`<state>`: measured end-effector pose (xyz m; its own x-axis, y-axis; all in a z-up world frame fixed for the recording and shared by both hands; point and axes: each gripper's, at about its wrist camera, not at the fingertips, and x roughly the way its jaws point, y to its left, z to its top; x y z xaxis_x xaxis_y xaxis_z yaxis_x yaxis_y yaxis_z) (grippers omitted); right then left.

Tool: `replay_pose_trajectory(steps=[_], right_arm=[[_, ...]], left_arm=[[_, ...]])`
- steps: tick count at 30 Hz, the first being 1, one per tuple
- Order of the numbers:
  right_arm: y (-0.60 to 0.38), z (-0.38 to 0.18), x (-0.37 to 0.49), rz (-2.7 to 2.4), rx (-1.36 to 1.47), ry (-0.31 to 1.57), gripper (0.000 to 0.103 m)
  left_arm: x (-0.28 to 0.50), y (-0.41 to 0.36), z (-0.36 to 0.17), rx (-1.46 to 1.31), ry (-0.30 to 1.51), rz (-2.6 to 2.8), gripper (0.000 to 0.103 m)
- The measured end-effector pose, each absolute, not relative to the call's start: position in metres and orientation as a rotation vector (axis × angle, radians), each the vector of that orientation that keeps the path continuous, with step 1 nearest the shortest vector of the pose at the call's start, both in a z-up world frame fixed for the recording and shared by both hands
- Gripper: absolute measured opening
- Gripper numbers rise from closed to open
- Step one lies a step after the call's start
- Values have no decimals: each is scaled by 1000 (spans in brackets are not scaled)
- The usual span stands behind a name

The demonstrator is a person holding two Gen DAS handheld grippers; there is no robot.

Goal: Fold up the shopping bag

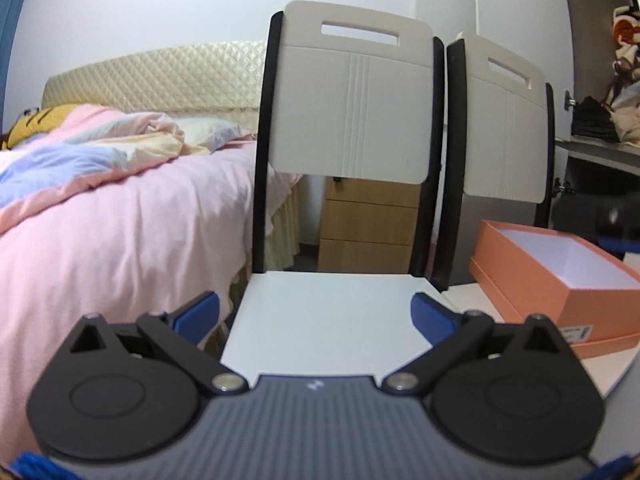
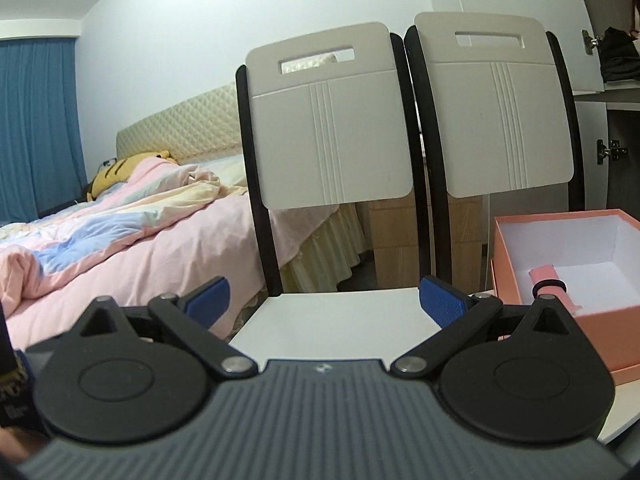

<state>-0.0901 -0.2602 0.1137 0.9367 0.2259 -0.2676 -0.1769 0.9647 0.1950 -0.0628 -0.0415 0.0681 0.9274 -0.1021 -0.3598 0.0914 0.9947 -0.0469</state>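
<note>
Both my grippers are up over the near edge of a white chair seat (image 1: 320, 312), and both are spread wide with nothing between the blue pads. The left gripper (image 1: 316, 314) frames bare seat, and the right gripper (image 2: 325, 300) does too. I can't spot a shopping bag as such in either view. The only candidate is a pink rolled thing with a dark band (image 2: 549, 282), lying inside the open peach box (image 2: 600, 320) on the right, but I can't tell if that's it.

The box sits on its lid on the second white chair (image 2: 492, 108), just beside the first one. The 2 chair backs stand side by side straight ahead, so they block the far view. Behind them there's a wooden drawer unit (image 1: 368, 220).

On the left is a bed with a rumpled pink duvet (image 1: 100, 220), a quilted cream headboard (image 1: 156, 76) and a yellow plush toy (image 2: 120, 172). Blue curtain (image 2: 36, 120) far left, and an open wardrobe with clothes (image 1: 624, 92) far right.
</note>
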Motion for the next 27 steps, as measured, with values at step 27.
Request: replay_pose_trajectory(steps=[27], right_arm=[[-263,50,-71,140,109,386,103]], left_arm=[[-50,-64,48,22,423,-77,103]])
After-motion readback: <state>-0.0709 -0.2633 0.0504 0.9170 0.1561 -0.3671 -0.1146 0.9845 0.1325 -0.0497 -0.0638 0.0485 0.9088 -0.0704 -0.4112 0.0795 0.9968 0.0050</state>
